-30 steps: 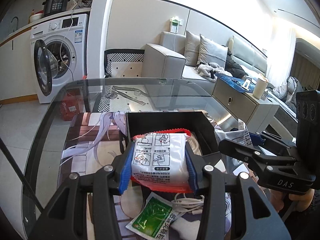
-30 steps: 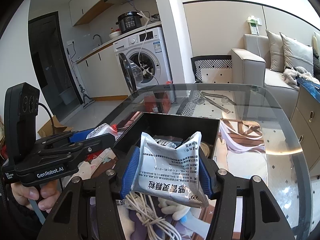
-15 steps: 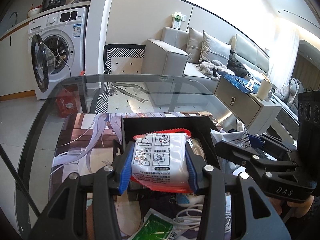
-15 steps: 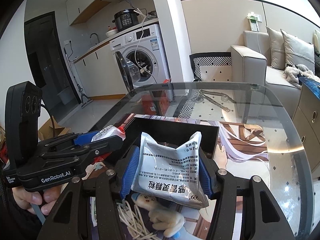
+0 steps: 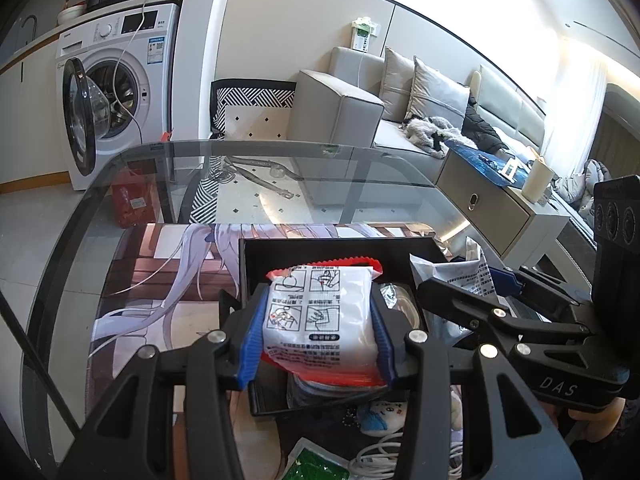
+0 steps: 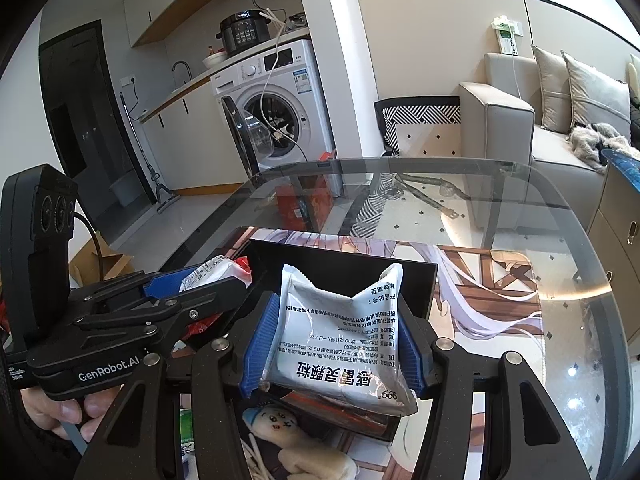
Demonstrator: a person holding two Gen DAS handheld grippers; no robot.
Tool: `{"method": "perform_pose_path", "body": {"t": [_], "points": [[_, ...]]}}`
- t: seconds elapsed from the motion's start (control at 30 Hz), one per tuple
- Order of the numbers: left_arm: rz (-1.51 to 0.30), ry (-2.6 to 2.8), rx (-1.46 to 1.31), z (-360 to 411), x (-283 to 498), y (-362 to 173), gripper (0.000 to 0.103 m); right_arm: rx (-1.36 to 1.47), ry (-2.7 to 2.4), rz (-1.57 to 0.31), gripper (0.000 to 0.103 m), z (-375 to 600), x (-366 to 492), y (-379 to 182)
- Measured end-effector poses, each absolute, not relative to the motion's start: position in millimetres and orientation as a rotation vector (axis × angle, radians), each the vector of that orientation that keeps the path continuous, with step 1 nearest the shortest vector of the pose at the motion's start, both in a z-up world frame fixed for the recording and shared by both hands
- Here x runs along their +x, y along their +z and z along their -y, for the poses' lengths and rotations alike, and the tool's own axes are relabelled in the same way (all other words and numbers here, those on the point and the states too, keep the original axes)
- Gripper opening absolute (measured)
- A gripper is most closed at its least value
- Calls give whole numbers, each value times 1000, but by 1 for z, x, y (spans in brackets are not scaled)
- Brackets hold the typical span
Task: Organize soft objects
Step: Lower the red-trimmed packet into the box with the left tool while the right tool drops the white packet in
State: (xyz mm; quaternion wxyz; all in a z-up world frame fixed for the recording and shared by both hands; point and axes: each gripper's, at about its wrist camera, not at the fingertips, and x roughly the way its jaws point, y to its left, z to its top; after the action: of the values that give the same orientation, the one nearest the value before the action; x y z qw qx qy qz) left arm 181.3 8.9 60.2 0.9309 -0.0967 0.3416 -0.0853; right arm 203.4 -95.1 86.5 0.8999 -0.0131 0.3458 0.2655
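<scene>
Soft packets are what's being sorted here, and both are up in the air right now. The left tool (image 5: pixel 320 334) is clamped on a puffy white plastic packet with a red crimped edge and little instruction drawings (image 5: pixel 322 314), blue pads pressing in on both sides. The right tool (image 6: pixel 334 340) is squeezed onto a silvery-white foil sachet with black printed text (image 6: pixel 340 328), which is buckled into a V at the top from the pinch.

Both packets hang over the shallow black rectangular tray (image 5: pixel 336 250) sitting on the printed anime mat (image 5: pixel 160 276) on the glass surface (image 5: pixel 100 208). The tray already seems to have a few bits in it, but the packets hide most of it, so I can't tell what exactly.

My read: this is the drop-off step, carry done, release not yet. Next move would be lowering each packet into the tray and opening up, ideally one at a time since the two tools sit close together and could bump.

Still loose near the tray: a small cream plush toy with a drawn face (image 6: pixel 280 432), some white cable (image 5: pixel 380 456) and a green sachet (image 5: pixel 316 466).
</scene>
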Motion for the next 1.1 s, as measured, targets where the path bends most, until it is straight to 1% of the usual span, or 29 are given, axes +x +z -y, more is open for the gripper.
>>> {"method": "perform_pose_path", "body": {"t": [0.67, 0.73, 0.77, 0.83, 0.9, 0.97, 1.0, 1.03, 1.1], "points": [[-718, -164, -200, -8, 194, 48, 45, -10, 531, -745, 56, 93, 226, 75], [-718, -164, -195, -8, 196, 47, 46, -4, 532, -749, 59, 94, 229, 75], [-718, -164, -195, -7, 196, 47, 46, 2, 535, -754, 64, 95, 230, 74], [-718, -163, -192, -7, 196, 46, 46, 16, 536, -748, 69, 97, 231, 76], [-717, -164, -189, -7, 196, 45, 46, 21, 545, -733, 79, 98, 229, 79], [-714, -161, -183, -6, 195, 45, 47, 28, 548, -729, 83, 101, 226, 81], [-713, -160, -179, -6, 195, 44, 48, 34, 545, -730, 86, 102, 225, 82], [-713, -163, -176, -5, 194, 44, 51, 40, 543, -731, 87, 105, 224, 82], [-711, -169, -175, -4, 192, 45, 57, 45, 529, -732, 93, 110, 222, 82]]}}
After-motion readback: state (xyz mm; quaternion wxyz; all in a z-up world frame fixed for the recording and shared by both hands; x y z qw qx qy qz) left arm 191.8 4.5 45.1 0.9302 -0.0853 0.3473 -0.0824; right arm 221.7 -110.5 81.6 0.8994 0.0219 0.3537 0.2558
